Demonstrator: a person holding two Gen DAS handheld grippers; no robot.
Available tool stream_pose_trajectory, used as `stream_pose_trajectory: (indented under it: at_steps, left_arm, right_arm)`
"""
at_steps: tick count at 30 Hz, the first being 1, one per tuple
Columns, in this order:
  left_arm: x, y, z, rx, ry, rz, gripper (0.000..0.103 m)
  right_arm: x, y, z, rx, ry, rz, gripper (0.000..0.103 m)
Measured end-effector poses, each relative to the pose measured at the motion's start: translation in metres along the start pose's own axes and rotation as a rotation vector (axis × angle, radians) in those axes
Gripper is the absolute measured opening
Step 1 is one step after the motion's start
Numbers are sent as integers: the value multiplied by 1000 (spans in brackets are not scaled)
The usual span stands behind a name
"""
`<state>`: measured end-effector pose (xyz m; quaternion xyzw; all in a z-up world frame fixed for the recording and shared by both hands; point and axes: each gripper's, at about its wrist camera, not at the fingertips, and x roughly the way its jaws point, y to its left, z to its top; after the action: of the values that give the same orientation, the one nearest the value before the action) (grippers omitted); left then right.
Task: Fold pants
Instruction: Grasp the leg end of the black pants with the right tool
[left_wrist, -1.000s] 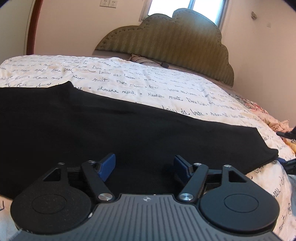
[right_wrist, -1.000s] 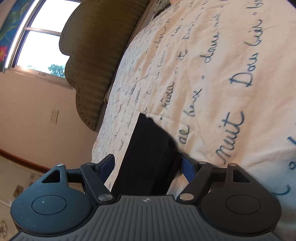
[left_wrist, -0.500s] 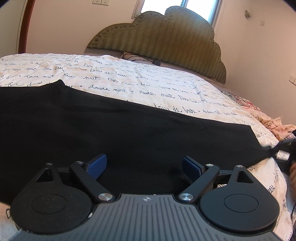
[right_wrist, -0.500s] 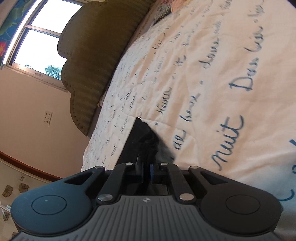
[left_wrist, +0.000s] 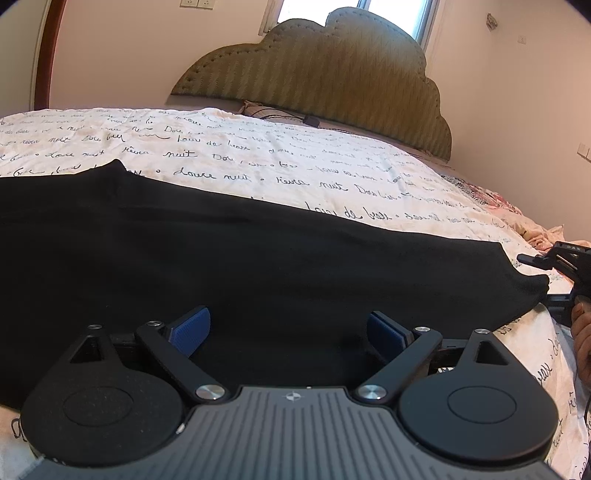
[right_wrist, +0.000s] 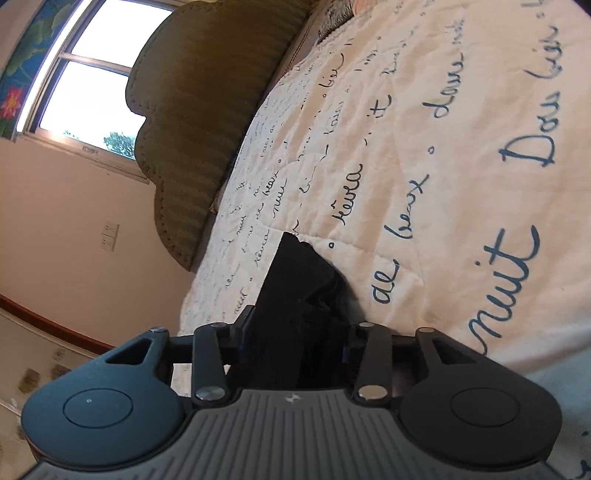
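Observation:
Black pants (left_wrist: 229, 266) lie spread flat across the bed, running from the far left to a hem end at the right (left_wrist: 524, 291). My left gripper (left_wrist: 288, 332) is open, its blue pads (left_wrist: 190, 328) low over the near edge of the pants with cloth between them. My right gripper (right_wrist: 295, 339) is tilted on its side at the hem end; its fingers are partly closed around the bunched black cloth (right_wrist: 299, 295). It also shows in the left wrist view (left_wrist: 554, 266) at the far right, next to the hem.
The bed has a cream quilt with dark script writing (left_wrist: 295, 170) and a padded olive headboard (left_wrist: 332, 74) at the far end. A patterned pink cloth (left_wrist: 535, 232) lies at the bed's right side. A window (right_wrist: 85, 85) is behind the headboard.
The right gripper's jaws closed fully on the hem half a second ago and now stand wider with cloth between them. The left gripper's jaws opened wider and it dropped slightly toward the pants.

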<state>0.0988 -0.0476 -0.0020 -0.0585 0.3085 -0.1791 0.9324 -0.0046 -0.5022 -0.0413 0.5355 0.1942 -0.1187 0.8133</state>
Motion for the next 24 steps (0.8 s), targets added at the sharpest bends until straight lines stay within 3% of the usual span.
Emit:
stream_pose_trajectory:
  at_steps: [1,2,5,9,11,13,15,19,22,24]
  left_arm:
    - [0,-1,0,5,2,4,94]
    - [1,-2,0,11,3,8,95]
    - [1,-7,-1,31,7,28,95]
    - [0,-13,3,44,15,61,91]
    - [1,-15,14,-23,56,15,90]
    - [9,-21,33,-121,111,-109,90]
    - [18,-41,55,-155,137,-205,90]
    - [54,-94,89,-167,188,-385,90]
    - [98,-125,96,-284,320,-507,90]
    - [128,-142,93,-364,418,-518,90]
  right_arm:
    - [1,4,-2,-29,-15,-35,12]
    - [2,7,-3,-59,-24,-71,7]
    - [1,35,-13,-257,-60,-141,7]
    - [2,97,-69,-857,-67,-219,6]
    - [14,105,-104,-1108,-38,-282,6]
    - [24,99,-132,-1266,-53,-334,6]
    - [22,103,-141,-1320,-82,-349,6]
    - [20,102,-137,-1294,-77,-333,6]
    - [16,100,-133,-1268,-79,-309,6]
    - [17,100,-131,-1259,-83,-298,6]
